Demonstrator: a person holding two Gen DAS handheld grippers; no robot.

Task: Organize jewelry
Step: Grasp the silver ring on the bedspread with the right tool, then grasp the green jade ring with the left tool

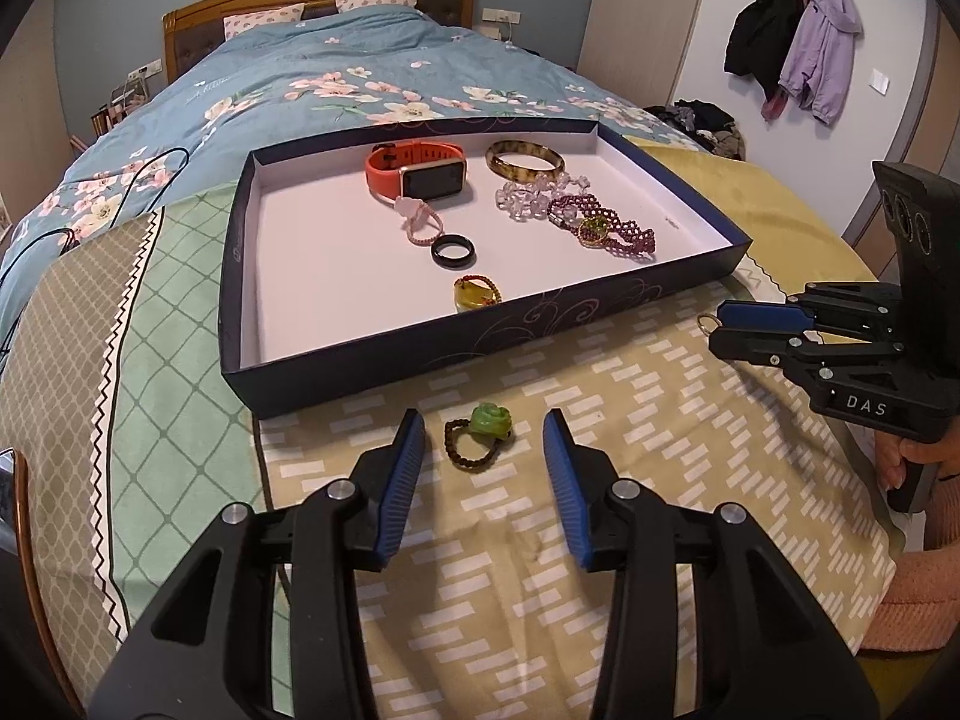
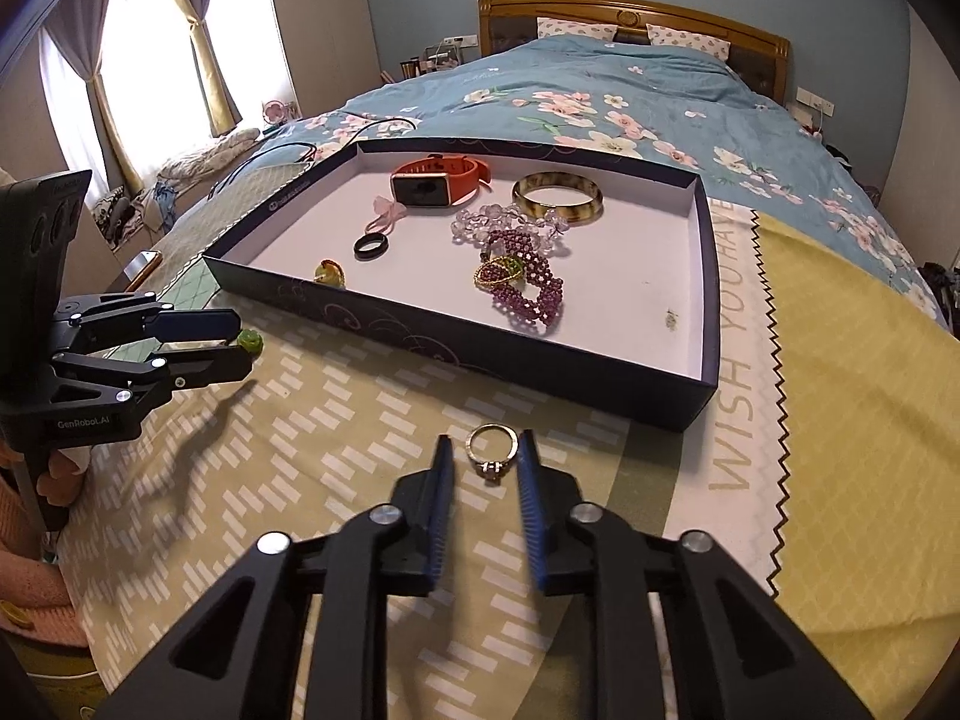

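Observation:
A green stone ring on a brown bead band (image 1: 491, 420) lies on the patterned cloth, just in front of the dark blue tray (image 1: 480, 348). My left gripper (image 1: 485, 427) stands open around it, its blue pads (image 1: 402, 468) clear of it on both sides. A thin gold ring with a small stone (image 2: 493, 469) lies flat between the jaws of my right gripper (image 2: 486, 449). A gap shows on the left side, so the pads do not clamp it. The tray (image 2: 480, 354) holds an orange smartwatch (image 2: 429, 183), an amber bangle (image 2: 558, 197), bead bracelets (image 2: 528, 282) and rings.
The tray's right part (image 2: 654, 276) and left part (image 1: 300, 276) are bare white. A yellow cloth (image 2: 852, 420) lies to the right. A black cable (image 1: 90, 228) and a floral duvet (image 1: 336, 84) lie behind. A person's hand (image 1: 900, 462) grips the right tool.

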